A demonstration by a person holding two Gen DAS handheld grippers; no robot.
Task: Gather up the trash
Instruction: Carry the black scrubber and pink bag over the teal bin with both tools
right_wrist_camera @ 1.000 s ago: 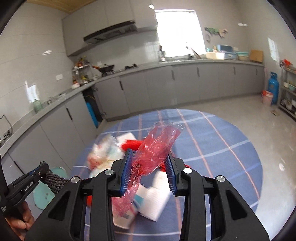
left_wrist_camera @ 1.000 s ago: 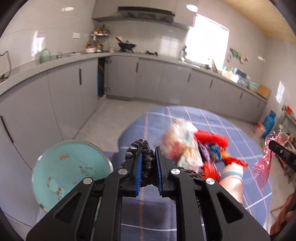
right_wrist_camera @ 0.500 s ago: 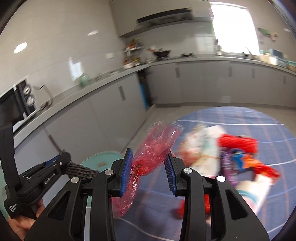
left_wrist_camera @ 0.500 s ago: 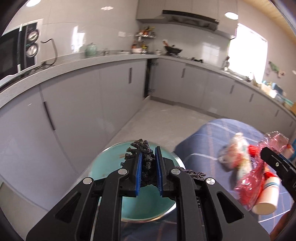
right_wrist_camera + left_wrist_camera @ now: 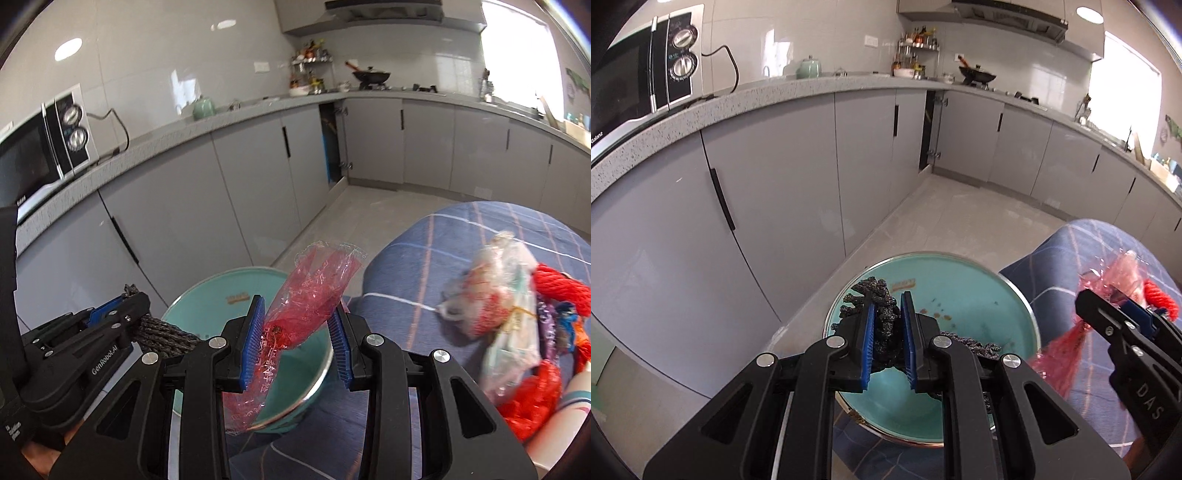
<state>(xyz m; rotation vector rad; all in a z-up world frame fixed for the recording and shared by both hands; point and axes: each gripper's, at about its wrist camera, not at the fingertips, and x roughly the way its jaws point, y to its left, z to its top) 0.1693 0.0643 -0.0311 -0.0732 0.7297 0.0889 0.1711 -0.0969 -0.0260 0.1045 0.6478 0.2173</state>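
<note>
My left gripper (image 5: 887, 339) is shut on a dark grey braided rope (image 5: 882, 325) and holds it over a teal bowl (image 5: 964, 295) at the table's edge. In the right wrist view the left gripper (image 5: 110, 314) with the rope (image 5: 162, 332) sits at the left of the bowl (image 5: 207, 295). My right gripper (image 5: 295, 339) is shut on a red plastic wrapper (image 5: 306, 295) above the bowl's right rim. It also shows in the left wrist view (image 5: 1123, 314) with the wrapper (image 5: 1067, 350).
A blue checked tablecloth (image 5: 424, 251) covers the round table. A pile of bags, red rope and packets (image 5: 517, 306) lies at the right. Grey cabinets (image 5: 775, 192) run behind, with a microwave (image 5: 639, 74) on the counter.
Both grippers have swung left from the trash pile to above the teal bowl, each still holding its item. The bowl now sits right under the fingers.
</note>
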